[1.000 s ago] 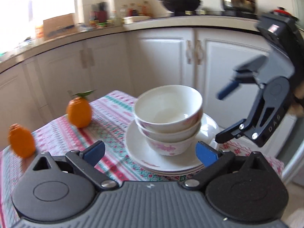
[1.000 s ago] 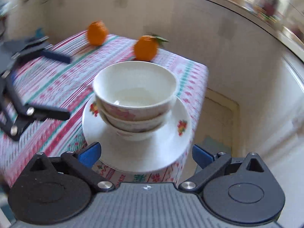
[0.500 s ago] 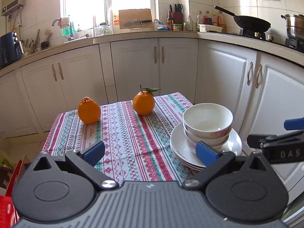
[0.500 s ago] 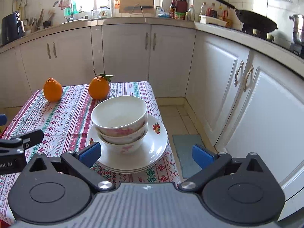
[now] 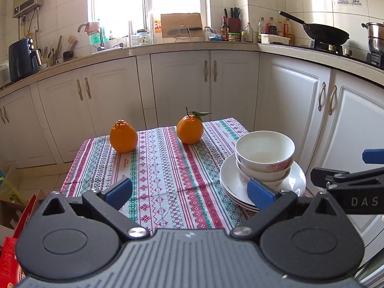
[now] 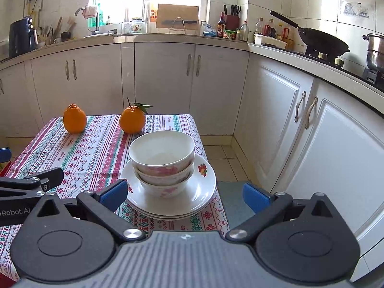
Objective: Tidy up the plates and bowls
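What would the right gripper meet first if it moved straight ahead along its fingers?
Probably the stacked bowls on the plates. The open right gripper frames them between its fingers, though the exact height is unclear.

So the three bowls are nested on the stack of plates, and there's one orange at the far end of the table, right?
Not quite: there are two oranges, one plain and one with a leaf, as the right wrist view shows. The bowls do sit nested on the plates.
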A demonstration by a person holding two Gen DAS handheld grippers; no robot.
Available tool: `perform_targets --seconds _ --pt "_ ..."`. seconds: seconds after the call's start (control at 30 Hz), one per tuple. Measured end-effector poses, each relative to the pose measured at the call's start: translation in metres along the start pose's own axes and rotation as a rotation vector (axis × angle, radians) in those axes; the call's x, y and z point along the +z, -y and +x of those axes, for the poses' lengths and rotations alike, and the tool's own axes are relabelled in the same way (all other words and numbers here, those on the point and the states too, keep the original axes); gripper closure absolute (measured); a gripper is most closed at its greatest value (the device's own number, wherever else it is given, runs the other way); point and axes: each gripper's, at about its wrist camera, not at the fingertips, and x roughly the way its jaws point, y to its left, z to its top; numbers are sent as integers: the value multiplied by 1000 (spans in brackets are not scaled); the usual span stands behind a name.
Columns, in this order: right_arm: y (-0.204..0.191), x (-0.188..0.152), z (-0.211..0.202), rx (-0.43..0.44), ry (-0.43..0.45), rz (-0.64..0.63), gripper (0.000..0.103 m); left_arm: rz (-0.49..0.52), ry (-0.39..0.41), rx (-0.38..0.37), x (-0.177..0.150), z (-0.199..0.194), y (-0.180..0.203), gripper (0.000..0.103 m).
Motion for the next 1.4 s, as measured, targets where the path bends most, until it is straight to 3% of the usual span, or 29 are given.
perform_targets --seconds 1.4 --pt "-3 4 -3 -17 14 -23 0 -22 -17 0 1 3 -3 2"
